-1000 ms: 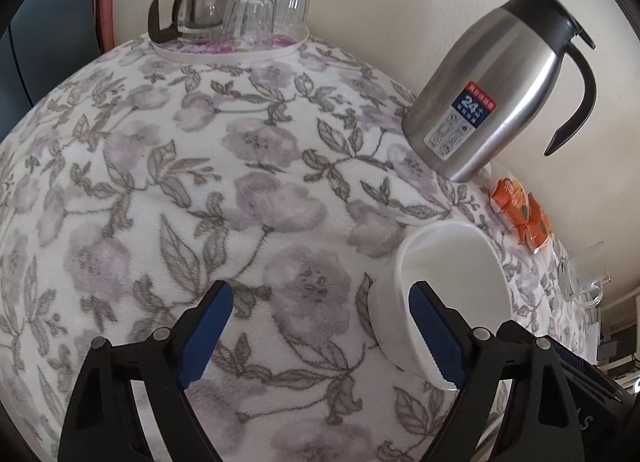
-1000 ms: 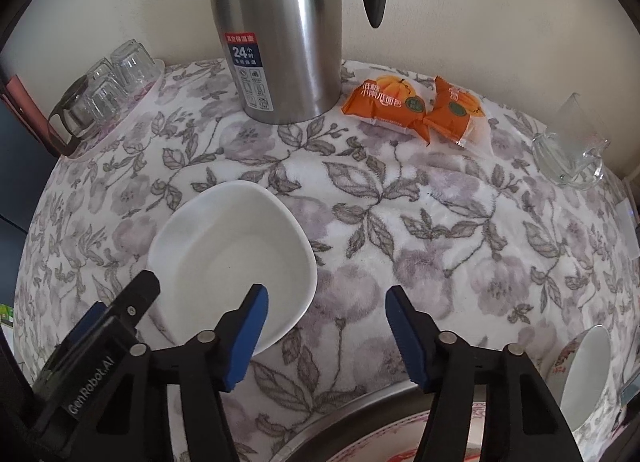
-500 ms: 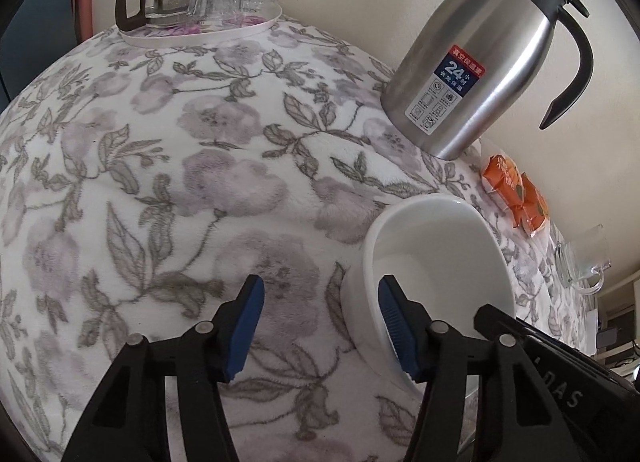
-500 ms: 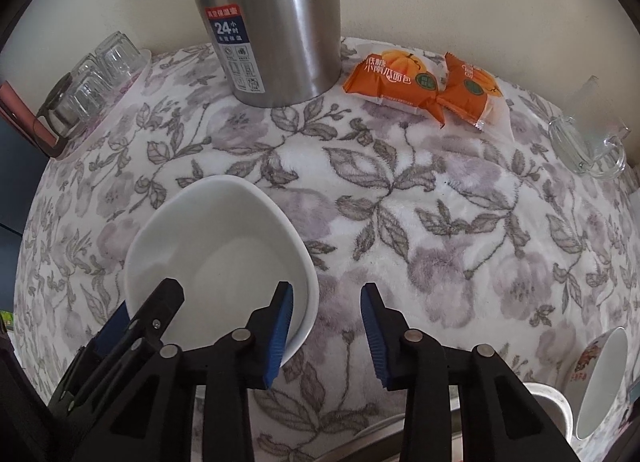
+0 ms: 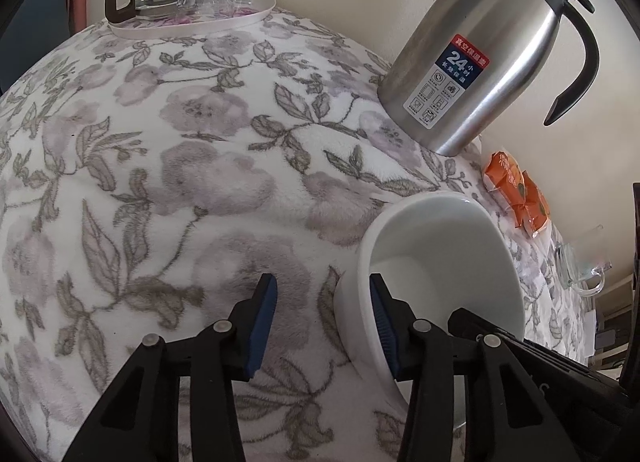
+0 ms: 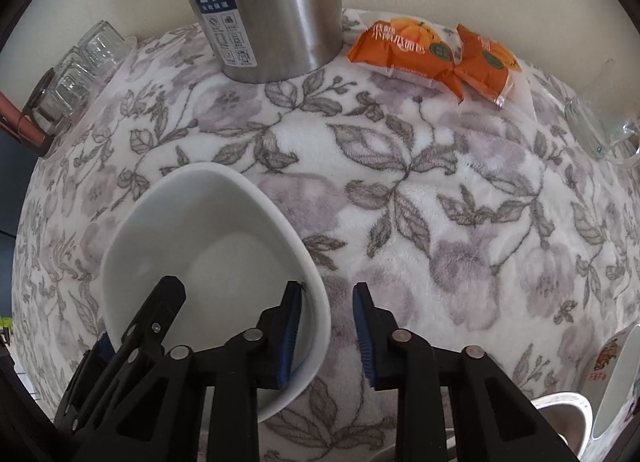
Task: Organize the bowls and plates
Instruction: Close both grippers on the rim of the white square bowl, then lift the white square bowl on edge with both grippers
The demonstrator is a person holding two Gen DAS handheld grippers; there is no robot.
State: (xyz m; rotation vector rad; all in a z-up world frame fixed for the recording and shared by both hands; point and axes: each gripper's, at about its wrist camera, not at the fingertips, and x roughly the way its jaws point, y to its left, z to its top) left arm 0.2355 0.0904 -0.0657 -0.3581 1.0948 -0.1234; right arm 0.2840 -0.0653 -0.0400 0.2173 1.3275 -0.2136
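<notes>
Soft, even daylight, faint shadows, sharp focus throughout, strong fisheye bending and dark vignetted corners.

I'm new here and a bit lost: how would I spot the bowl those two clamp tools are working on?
Find the tall steel thermos by the wall on the flowered tablecloth. In front of it sits a plain white bowl, empty. Unlike the bowl with a printed picture at the edge, it is undecorated.

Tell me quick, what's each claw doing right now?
Left gripper: open, jaws just been closing, straddling the white bowl wall, not pinching.
Right gripper: open, also closing astride the opposite wall, outer pad clear of it.
</notes>
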